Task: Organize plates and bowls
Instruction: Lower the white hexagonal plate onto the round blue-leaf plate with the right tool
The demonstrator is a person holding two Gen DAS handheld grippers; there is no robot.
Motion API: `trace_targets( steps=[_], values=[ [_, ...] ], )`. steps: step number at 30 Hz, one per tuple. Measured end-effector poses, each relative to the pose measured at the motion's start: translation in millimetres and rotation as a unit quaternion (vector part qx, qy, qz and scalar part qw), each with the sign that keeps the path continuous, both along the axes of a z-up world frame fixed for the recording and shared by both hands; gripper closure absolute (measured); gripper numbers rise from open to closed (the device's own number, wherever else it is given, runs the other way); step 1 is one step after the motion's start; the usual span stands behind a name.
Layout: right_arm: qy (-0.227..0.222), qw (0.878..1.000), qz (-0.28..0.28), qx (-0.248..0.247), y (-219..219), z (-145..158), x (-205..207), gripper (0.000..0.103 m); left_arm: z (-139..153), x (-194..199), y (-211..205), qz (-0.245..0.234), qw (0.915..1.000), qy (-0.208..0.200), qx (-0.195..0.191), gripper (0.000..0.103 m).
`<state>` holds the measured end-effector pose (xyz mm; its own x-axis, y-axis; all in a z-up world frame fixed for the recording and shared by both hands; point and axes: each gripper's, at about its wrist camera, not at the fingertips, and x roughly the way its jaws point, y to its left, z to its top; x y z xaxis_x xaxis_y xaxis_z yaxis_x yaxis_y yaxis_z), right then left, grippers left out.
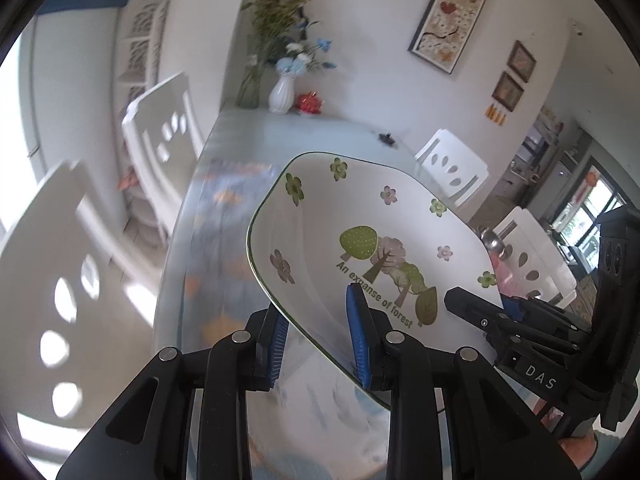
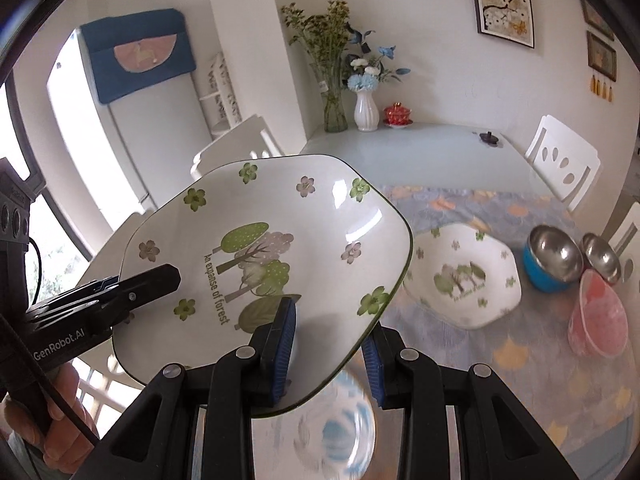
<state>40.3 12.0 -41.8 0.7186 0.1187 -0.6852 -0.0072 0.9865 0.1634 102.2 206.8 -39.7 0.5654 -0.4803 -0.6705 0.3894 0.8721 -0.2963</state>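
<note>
Pale glass worktop (image 2: 432,152), patterned cloth (image 2: 500,344) over near part. On cloth: second tree-print plate (image 2: 464,276), blue-sided steel bowl (image 2: 554,258), smaller steel bowl (image 2: 600,256), pink bowl (image 2: 598,316). Far end: white vase (image 2: 366,112), glass vase (image 2: 334,110), red lidded cup (image 2: 398,114).

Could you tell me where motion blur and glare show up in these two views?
Left wrist view: the held plate is sharp, while the tablecloth and near chair are smeared. Right wrist view: a glare patch sits on the plate's rim, and the dish below the right hand-held gripper is blurred.
</note>
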Motion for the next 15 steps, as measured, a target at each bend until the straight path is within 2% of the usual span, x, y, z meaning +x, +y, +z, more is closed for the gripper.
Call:
trace_targets(
  steps=[9,15],
  values=[
    [0.056,0.998,0.021,-0.001,7,-51,-57,0.073,-53,-58,9,0.02,0.9976,0.066,0.006,0.078],
    [0.103,0.994,0.019,0.023,4,-90,-74,0.073,-85,-73,12,0.023,0.9949,0.098,0.003,0.078]
  ],
)
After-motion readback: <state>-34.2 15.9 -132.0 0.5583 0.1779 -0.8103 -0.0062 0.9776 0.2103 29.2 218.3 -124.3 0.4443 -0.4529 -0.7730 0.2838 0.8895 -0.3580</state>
